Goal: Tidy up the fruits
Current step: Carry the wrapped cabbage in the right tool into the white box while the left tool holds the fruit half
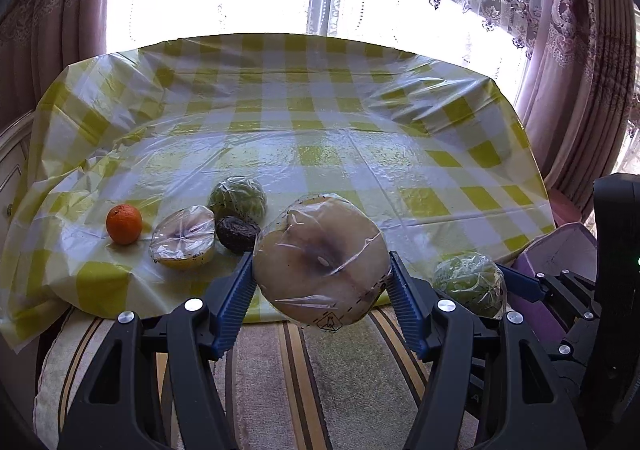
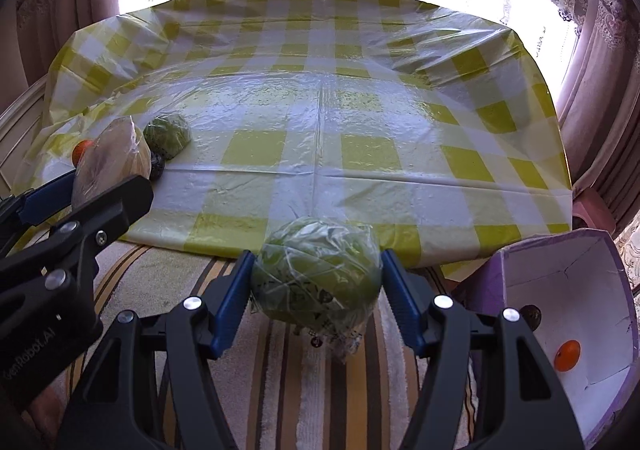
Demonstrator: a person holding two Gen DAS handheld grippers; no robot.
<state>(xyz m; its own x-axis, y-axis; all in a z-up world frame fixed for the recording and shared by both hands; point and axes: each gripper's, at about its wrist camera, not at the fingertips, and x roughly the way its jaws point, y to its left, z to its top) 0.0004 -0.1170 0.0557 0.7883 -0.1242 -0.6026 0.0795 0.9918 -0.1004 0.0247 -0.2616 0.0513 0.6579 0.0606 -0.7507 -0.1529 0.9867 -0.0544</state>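
Note:
My left gripper point(image 1: 321, 270) is shut on a cut fruit half wrapped in clear film point(image 1: 320, 262), its brownish cut face toward the camera, held over the table's near edge. My right gripper point(image 2: 316, 274) is shut on a green fruit wrapped in film point(image 2: 316, 274), also seen at the right of the left wrist view point(image 1: 470, 284). On the checked tablecloth point(image 1: 320, 130) lie an orange point(image 1: 124, 224), a second wrapped cut half point(image 1: 183, 238), a dark fruit point(image 1: 237, 234) and another wrapped green fruit point(image 1: 238, 198).
A purple box with a white inside point(image 2: 560, 314) stands at the lower right and holds an orange point(image 2: 568, 355) and a dark fruit point(image 2: 530, 315). A striped cushion point(image 2: 320, 390) lies below both grippers. Curtains and a bright window stand behind the table.

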